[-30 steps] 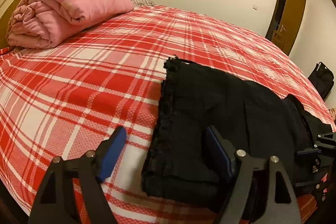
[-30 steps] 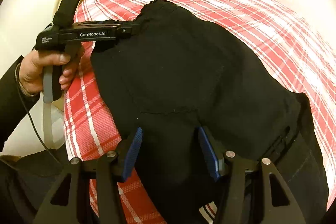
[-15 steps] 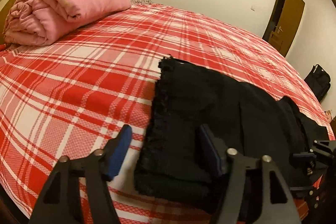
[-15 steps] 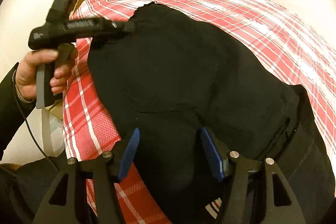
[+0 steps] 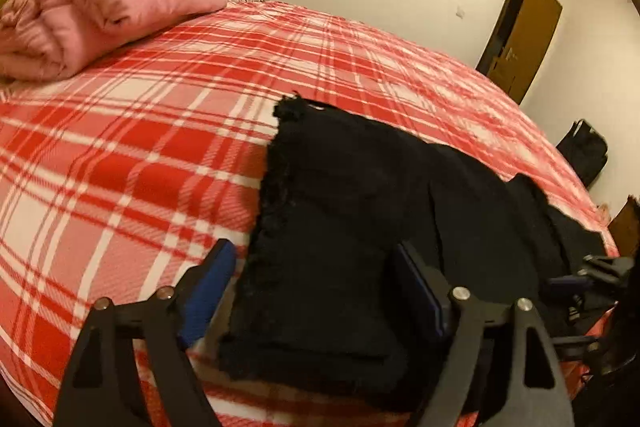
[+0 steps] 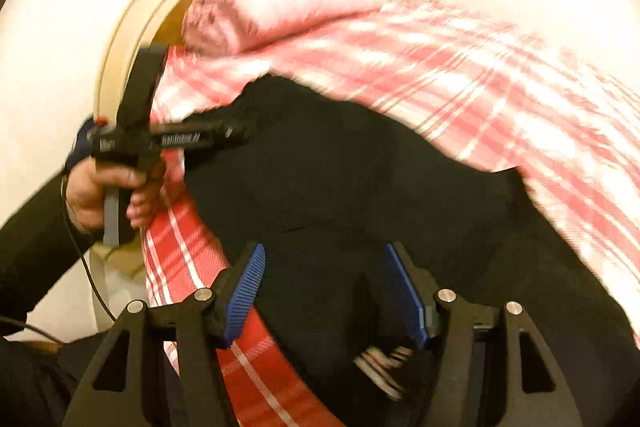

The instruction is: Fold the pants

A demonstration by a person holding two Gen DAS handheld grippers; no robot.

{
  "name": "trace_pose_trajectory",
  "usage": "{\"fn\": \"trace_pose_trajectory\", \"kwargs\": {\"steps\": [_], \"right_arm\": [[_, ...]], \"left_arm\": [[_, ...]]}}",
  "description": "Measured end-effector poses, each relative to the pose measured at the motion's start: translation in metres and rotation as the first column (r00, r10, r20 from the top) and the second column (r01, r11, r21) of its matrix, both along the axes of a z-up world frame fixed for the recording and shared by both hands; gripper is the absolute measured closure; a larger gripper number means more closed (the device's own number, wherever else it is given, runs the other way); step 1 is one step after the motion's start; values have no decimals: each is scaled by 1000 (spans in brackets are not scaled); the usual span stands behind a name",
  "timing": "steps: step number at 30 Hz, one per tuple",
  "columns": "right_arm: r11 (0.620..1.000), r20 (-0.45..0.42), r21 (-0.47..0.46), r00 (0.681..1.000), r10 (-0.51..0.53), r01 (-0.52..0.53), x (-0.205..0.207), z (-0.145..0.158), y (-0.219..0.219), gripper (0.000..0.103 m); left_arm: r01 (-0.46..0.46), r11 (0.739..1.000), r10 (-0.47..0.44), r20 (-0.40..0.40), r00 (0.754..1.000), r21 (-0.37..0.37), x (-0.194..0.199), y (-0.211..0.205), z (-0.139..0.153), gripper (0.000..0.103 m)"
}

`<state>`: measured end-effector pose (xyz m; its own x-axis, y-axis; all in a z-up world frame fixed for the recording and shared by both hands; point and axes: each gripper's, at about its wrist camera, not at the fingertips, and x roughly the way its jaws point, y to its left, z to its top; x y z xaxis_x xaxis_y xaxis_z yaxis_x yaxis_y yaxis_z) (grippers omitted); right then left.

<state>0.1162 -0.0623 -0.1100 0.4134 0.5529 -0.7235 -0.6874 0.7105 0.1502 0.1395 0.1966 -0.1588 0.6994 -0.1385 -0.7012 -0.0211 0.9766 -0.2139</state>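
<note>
While jaws hover: black pants (image 5: 360,227) lie folded on the plaid bed (image 5: 140,147).
Left gripper (image 5: 312,287): jaws opening, pants' edge between, unpinched.
Right gripper (image 6: 324,287): jaws spread above pants.

Pants (image 5: 360,227) on bed (image 5: 140,147), rolled quilt (image 5: 92,11) behind at headboard (image 6: 132,27)

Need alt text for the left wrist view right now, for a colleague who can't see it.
Black pants lie folded on a red plaid bed, their frayed edge between the opening jaws of the left gripper; the pads aren't pressing. A pink blanket sits by the headboard.
</note>
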Motion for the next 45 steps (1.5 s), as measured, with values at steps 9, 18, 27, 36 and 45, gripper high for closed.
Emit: {"fn": "trace_pose_trajectory", "kwargs": {"steps": [9, 18, 27, 36, 45], "right_arm": [[980, 55, 51, 979, -196, 193, -5, 28, -87, 39], [952, 34, 44, 952, -303, 302, -17, 18, -140, 39], [906, 64, 69, 904, -422, 418, -28, 30, -194, 39], [814, 21, 140, 820, -572, 564, -37, 34, -276, 39], [762, -46, 160, 776, -630, 628, -52, 9, -318, 38]], "left_arm": [[59, 997, -57, 34, 998, -49, -5, -12, 21, 80], [42, 995, -32, 106, 994, -88, -14, -23, 59, 82], [122, 988, -103, 188, 977, -93, -23, -56, 97, 83], [281, 959, -261, 250, 932, -46, -27, -124, 136, 84], [456, 889, -452, 230, 862, 37, -23, -217, 147, 84]]}}
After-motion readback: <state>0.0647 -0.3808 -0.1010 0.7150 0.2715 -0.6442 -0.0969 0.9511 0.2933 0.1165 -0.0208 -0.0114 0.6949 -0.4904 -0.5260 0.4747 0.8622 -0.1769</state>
